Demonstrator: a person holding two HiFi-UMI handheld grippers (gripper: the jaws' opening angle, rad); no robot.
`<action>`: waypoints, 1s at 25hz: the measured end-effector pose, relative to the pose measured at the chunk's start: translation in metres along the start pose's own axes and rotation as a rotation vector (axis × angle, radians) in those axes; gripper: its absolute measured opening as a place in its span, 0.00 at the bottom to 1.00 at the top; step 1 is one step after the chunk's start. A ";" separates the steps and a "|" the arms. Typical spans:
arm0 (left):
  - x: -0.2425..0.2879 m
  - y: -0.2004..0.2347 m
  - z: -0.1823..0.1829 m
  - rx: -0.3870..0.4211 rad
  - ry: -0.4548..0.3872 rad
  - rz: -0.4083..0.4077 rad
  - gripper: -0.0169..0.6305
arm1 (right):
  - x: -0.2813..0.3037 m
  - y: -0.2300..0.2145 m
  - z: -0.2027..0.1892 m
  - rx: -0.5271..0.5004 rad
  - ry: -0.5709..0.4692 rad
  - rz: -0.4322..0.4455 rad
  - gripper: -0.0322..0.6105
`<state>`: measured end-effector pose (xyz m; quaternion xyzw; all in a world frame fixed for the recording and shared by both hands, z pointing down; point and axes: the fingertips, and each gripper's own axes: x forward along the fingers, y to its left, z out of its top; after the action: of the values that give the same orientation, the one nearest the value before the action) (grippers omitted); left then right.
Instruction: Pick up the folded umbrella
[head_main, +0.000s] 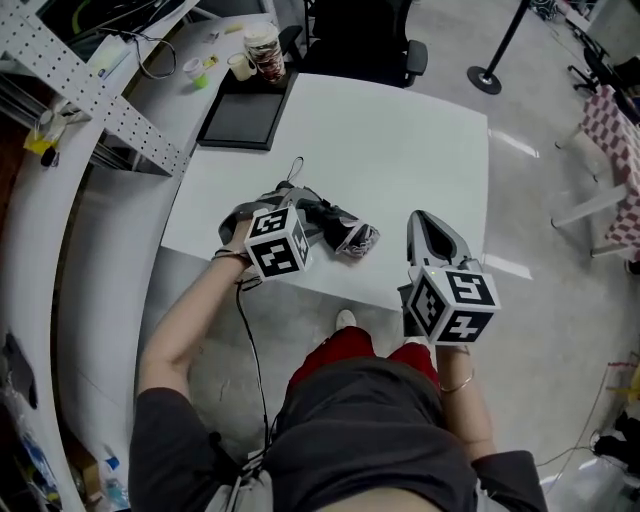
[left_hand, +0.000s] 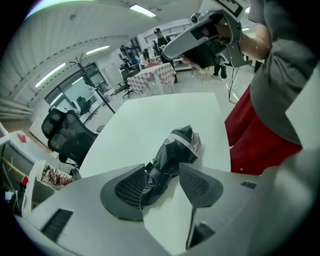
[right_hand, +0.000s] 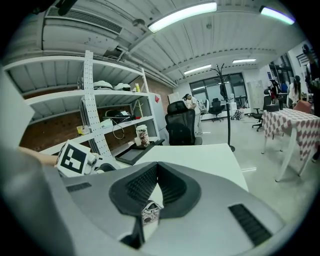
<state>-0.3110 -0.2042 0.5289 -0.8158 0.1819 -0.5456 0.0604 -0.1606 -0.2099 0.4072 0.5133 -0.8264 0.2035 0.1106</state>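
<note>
As the folded umbrella (head_main: 345, 232) lies slack and dark on the white table (head_main: 400, 140), close to its near edge, my left gripper (left_hand: 162, 182) straddles one end of it, pointing steeply down. The fabric bundle sits between my spread fingers, hard by one pad and apart from the other, with the rest stretching away beyond the tips. Nothing is squeezed yet. My right gripper (right_hand: 157, 167) hangs off to the side, its fingers clenched tip to tip on nothing, and the umbrella's patterned end just shows below them. By my reading the reach is made and the grasp is in hand. The next move calls for settling lower, closing firmly on the soft bundle, then lifting straight.
</note>
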 end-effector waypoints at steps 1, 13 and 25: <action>0.003 -0.001 -0.001 0.032 0.015 -0.018 0.37 | 0.000 0.000 -0.001 0.001 0.003 -0.005 0.08; 0.041 -0.014 -0.009 0.272 0.146 -0.246 0.40 | 0.009 0.004 -0.015 0.004 0.048 -0.034 0.08; 0.065 -0.021 -0.008 0.481 0.238 -0.401 0.44 | 0.019 -0.006 -0.021 0.026 0.079 -0.053 0.08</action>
<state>-0.2916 -0.2079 0.5951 -0.7283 -0.1103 -0.6654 0.1210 -0.1648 -0.2181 0.4344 0.5282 -0.8046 0.2314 0.1416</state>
